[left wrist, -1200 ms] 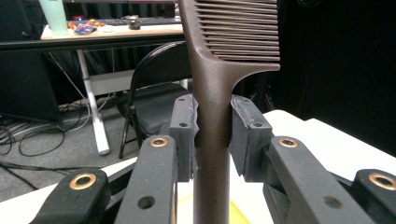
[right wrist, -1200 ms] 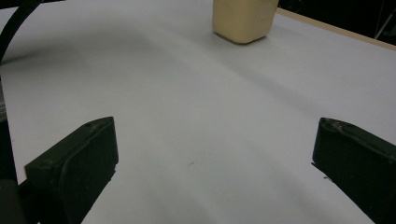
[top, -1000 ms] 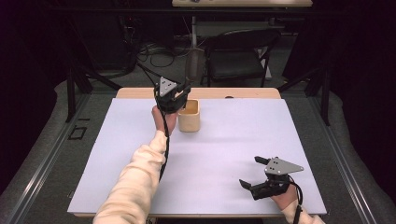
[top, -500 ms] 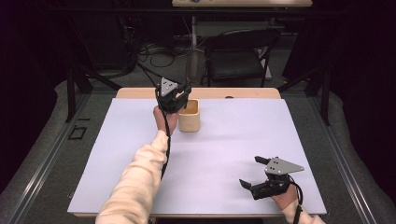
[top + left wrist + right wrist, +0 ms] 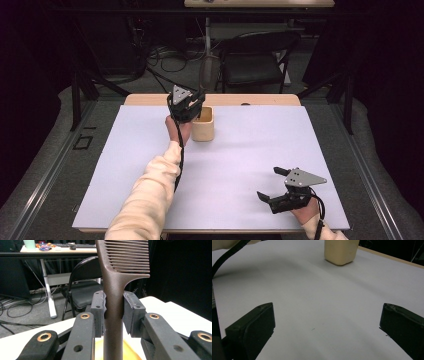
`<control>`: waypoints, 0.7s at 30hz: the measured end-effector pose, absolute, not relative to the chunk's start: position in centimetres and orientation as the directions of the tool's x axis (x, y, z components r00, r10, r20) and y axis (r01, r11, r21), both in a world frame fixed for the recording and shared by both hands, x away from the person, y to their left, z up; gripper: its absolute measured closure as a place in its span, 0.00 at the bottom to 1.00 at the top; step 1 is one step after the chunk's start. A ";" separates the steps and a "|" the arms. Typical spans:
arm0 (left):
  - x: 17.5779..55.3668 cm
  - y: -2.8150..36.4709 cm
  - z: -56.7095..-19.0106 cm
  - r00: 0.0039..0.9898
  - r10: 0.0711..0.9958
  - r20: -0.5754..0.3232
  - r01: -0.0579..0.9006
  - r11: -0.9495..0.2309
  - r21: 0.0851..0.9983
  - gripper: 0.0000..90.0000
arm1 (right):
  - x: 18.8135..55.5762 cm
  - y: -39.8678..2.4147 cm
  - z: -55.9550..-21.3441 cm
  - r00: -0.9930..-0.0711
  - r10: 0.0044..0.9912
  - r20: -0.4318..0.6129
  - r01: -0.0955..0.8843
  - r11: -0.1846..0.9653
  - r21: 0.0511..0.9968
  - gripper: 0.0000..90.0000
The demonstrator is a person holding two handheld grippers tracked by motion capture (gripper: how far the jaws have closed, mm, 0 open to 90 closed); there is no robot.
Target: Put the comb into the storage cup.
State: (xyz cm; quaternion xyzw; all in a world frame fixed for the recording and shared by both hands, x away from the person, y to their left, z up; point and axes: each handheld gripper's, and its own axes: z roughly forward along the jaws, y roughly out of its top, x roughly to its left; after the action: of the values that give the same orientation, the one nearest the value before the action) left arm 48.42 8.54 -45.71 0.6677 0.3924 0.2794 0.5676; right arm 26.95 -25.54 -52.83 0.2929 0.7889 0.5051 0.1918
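A brown comb [image 5: 113,290] stands upright, teeth at the top, its handle clamped between the pads of my left gripper [image 5: 113,307]. In the high view my left gripper [image 5: 196,107] hovers at the left rim of a tan cup [image 5: 204,129] near the table's far edge, and the comb [image 5: 207,74] rises above it. The cup's yellow inside [image 5: 131,352] shows below the handle; whether the handle's end is inside I cannot tell. My right gripper [image 5: 268,182] rests at the front right, open with nothing between its jaws [image 5: 327,322]. The cup [image 5: 340,250] lies far ahead of it.
A white sheet [image 5: 250,150] covers the wooden table. Behind the table stand a black folding chair [image 5: 260,55], cables on the floor and a desk [image 5: 57,251] with small items. A person's cream sleeve [image 5: 150,190] reaches across the left half.
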 end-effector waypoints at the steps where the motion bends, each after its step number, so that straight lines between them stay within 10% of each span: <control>1: 48.5 8.5 -45.8 0.535 0.841 -0.075 0.211 -0.047 0.976 0.80 | 26.9 -25.5 -52.8 -0.755 0.655 -0.006 0.270 0.320 0.908 0.00; 21: 48.8 8.6 -46.9 0.529 0.845 -0.082 0.232 -0.051 0.971 0.80 | 27.0 -25.5 -52.9 -0.757 0.653 -0.007 0.270 0.324 0.907 0.00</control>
State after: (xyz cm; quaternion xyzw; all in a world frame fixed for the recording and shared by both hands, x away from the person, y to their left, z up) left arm 48.77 8.64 -46.93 0.6714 0.4011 0.2734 0.5601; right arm 26.96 -25.50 -52.86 0.2918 0.7910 0.5031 0.1902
